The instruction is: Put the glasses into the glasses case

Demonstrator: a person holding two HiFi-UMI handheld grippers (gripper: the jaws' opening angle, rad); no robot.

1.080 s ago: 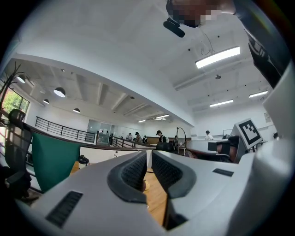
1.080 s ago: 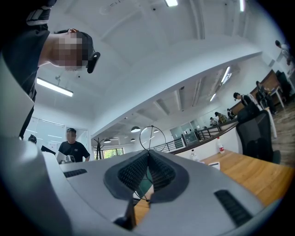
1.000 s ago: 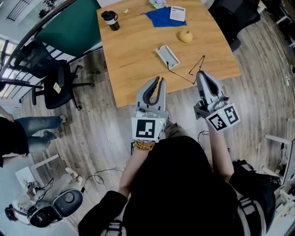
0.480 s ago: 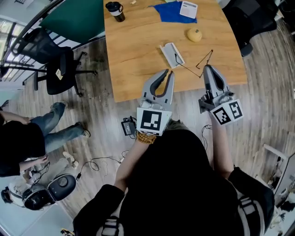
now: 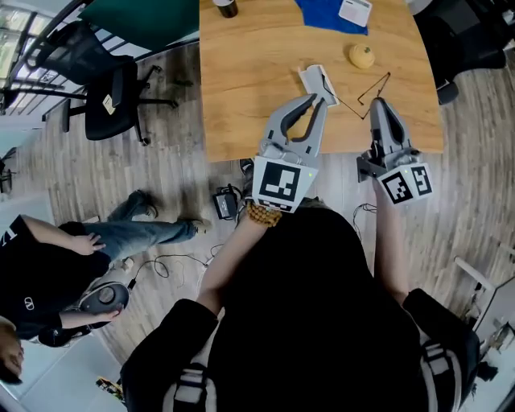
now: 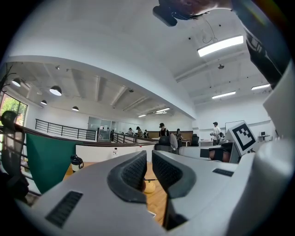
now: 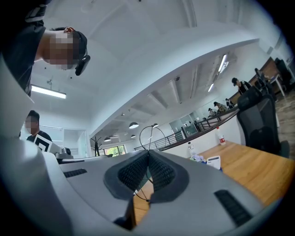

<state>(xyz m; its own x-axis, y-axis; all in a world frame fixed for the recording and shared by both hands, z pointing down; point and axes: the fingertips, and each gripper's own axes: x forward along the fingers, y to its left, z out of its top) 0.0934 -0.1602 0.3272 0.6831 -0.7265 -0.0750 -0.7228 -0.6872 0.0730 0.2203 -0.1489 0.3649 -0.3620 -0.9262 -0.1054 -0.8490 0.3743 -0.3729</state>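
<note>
The white glasses case lies open on the wooden table, near its front edge. Thin wire glasses hang off the tip of my right gripper, which is shut on their frame just right of the case. In the right gripper view the wire rim rises from between the closed pads of the right gripper. My left gripper reaches the case's near end; its jaws stand a narrow gap apart and hold nothing. The left gripper shows only table through that gap.
On the table behind the case are a yellow fruit, a blue cloth with a white card, and a dark cup. A black office chair stands left of the table. People and cables are on the floor at left.
Both grippers have moved forward over the table's front edge. The left one has reached the case. The right one still holds the glasses. A person at left has shifted.
</note>
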